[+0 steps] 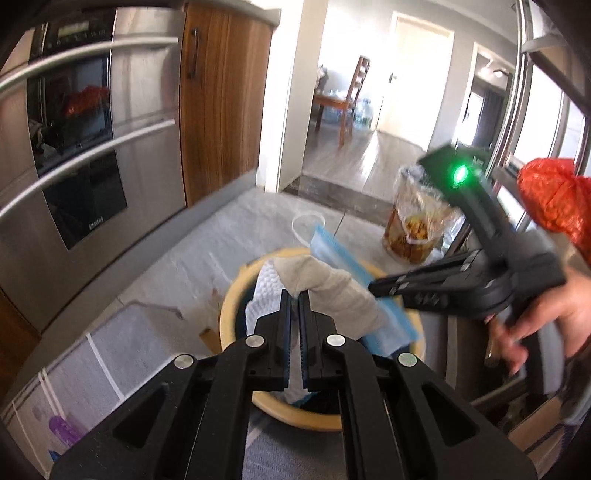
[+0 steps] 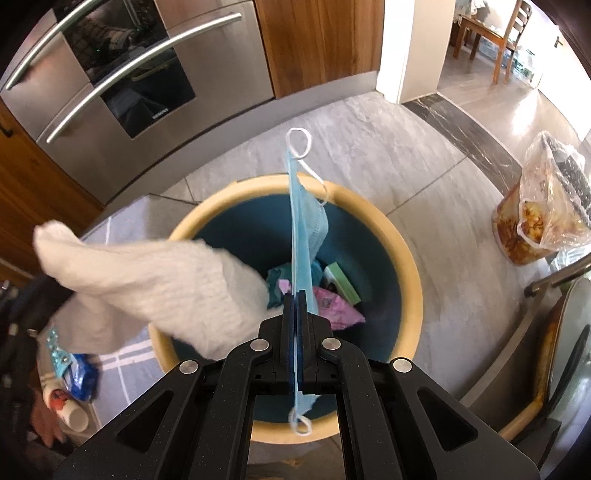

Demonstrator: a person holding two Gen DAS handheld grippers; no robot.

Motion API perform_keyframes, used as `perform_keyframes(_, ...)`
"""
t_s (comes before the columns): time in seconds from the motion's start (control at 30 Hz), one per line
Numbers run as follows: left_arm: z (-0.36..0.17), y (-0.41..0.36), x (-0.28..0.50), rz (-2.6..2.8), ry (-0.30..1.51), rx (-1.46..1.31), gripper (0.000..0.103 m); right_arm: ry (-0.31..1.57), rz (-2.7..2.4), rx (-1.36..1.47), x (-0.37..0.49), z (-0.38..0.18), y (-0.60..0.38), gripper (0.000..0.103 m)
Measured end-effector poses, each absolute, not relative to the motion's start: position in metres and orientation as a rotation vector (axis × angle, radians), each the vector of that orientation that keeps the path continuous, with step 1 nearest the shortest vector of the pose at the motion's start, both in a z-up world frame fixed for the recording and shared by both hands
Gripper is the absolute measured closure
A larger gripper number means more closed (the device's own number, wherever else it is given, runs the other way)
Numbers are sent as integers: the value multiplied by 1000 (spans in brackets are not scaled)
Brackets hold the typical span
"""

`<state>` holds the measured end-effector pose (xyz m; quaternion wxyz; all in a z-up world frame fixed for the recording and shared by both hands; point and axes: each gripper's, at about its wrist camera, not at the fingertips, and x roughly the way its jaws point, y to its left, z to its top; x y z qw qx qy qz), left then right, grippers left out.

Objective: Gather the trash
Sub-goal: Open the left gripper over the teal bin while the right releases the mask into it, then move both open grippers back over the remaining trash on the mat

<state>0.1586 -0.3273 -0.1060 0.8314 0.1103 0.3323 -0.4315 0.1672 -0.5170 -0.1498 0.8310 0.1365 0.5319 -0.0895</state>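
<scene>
While both claws hung over the bin (image 2: 406, 258), we had the left claw (image 1: 294, 295) clamped on a white paper towel (image 1: 332, 291) and the right claw (image 2: 295, 295) pinched shut on a blue face mask (image 2: 306, 229), each dangling above the wrappers (image 2: 340, 306) down inside. A bagged jar (image 2: 543, 218) stood nearby on the floor.

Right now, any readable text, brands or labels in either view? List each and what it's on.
"SIEMENS", probably: small brand mark on the lower oven door, too blurred to confirm.
Oven control panel display: markings unreadable.
Pink wrapper in the bin: a square printed code, no legible words.
Blue packet and cup on the floor: print too blurred.
Blue face mask: no text.
</scene>
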Motion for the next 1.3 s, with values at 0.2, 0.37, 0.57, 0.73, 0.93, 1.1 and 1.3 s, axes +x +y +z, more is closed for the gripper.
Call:
perform_keyframes(0.2,-128,-330,163,-888,757,284,99,1138,-179,307,167,-153,-517,101)
perform_keyframes(0.37,-136,-329,170,-842,769,311,99,1174,-211,264,167,-158,-517,101)
perform_keyframes(0.57,-136,-322,181,-827,793,279,99,1181,-197,287,165,-160,-517,101)
perform_keyframes(0.73,-135,-329,171,-878,786,290,99,1199,-139,275,167,-163,-509,101)
perform_keyframes(0.93,-133,-335,165,-879,772,312,96,1178,-137,233,168,-159,-505,101)
perform_keyframes(1.1,-133,-332,165,-860,761,299,65,1156,-143,207,168,-155,-504,88)
perform_keyframes(1.3,-129,-327,168,-837,752,281,58,1126,-148,206,168,-148,-504,75)
